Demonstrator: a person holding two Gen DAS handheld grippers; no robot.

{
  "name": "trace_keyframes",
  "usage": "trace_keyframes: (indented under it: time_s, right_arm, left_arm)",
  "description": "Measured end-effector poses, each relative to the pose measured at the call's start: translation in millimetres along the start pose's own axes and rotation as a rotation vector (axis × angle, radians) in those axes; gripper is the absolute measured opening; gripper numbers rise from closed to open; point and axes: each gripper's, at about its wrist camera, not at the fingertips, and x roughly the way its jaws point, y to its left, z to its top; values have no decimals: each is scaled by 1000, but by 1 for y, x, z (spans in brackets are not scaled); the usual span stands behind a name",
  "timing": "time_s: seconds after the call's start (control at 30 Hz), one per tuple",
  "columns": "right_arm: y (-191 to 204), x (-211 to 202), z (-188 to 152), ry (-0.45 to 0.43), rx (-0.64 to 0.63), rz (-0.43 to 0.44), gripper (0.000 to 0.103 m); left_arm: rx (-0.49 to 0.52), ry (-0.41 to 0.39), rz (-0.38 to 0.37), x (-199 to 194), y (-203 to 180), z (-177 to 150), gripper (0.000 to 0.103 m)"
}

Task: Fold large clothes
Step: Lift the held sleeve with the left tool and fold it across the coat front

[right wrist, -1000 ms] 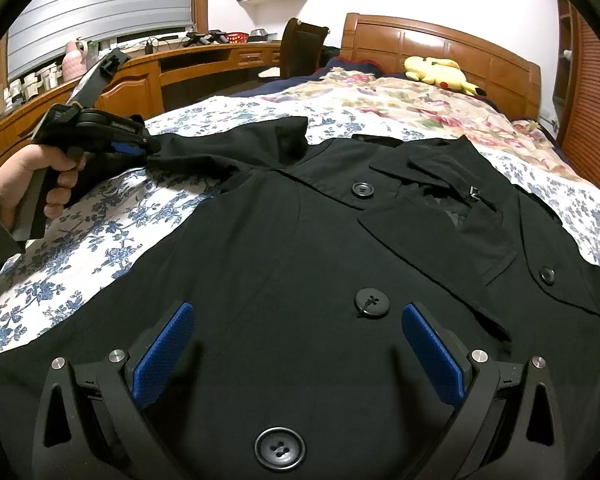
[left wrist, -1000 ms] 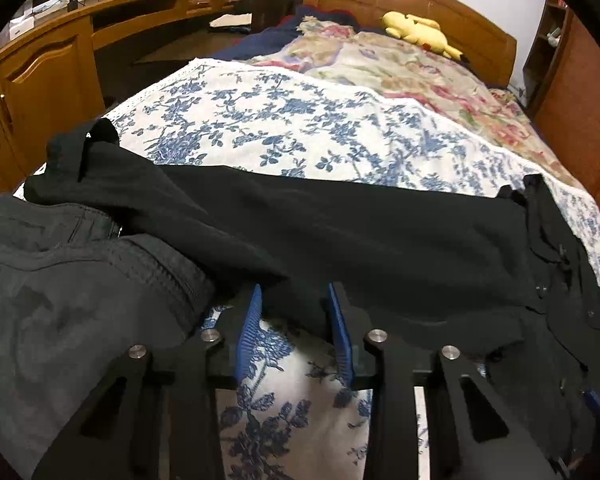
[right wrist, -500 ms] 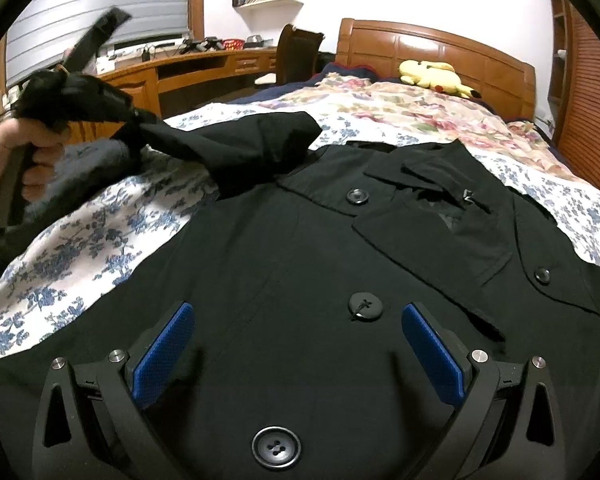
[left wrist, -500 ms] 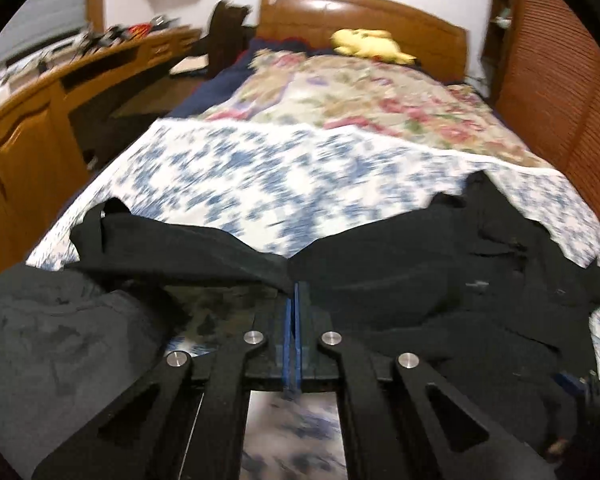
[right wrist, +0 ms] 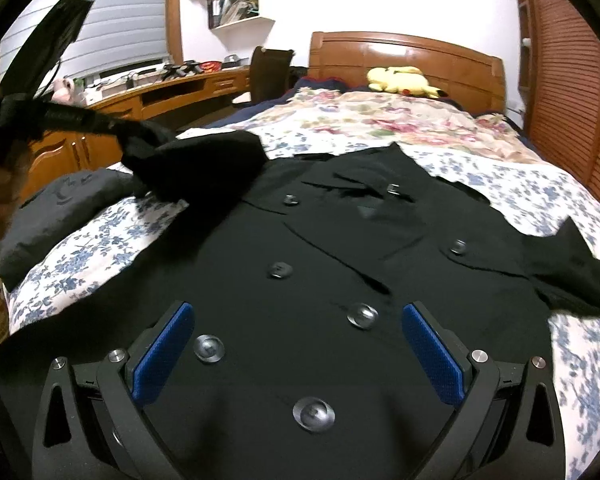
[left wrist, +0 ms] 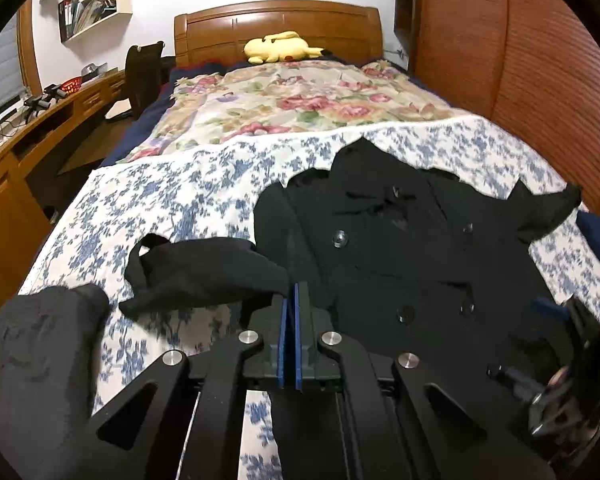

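Left wrist view: left gripper [left wrist: 291, 312] jaws pinched on black coat [left wrist: 400, 248] sleeve [left wrist: 204, 276], grip point hidden; right gripper [right wrist: 298, 344] jaws wide.

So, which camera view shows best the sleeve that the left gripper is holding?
The left wrist view: the sleeve runs from the shut left gripper out to its cuff, all visible. In the right wrist view the sleeve is a blurred bunch above the black coat.

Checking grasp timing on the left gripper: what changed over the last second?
The left gripper, jaws open around the black coat sleeve a second ago, has shut on it and carried it up and across toward the black buttoned coat's front. The right gripper stays open over the coat body; the coat remains spread on the blue floral bedsheet.
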Motion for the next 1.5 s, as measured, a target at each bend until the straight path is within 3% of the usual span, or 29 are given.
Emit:
trace_keyframes:
  time_s: [0.13,0.3,0.5,0.93,1.13,1.37,1.5]
  right_arm:
    - [-5,-7,-4,1,12,-3,103]
    - [0,-3,2,3,10,12,103]
    - [10,4,3,10,-29,23,103]
    - [9,32,7,63,-42,35,103]
    - [7,43,10,89,-37,52,103]
    - [8,48,12,102,-41,57,103]
    - [11,48,11,107,-56,51,103]
  left_arm:
    - [-9,24,-2,-1,1,-12,14]
    - [-32,-36,-7,-25,9,-14,35]
    - [-48,-79,40,-33,32,-12,36]
    - [-128,49,171,68,119,-21,37]
    - [-194,60,156,97,151,-11,37]
    - [-218,73,106,116,157,1,37]
    - [-216,85,167,124,157,3,37]
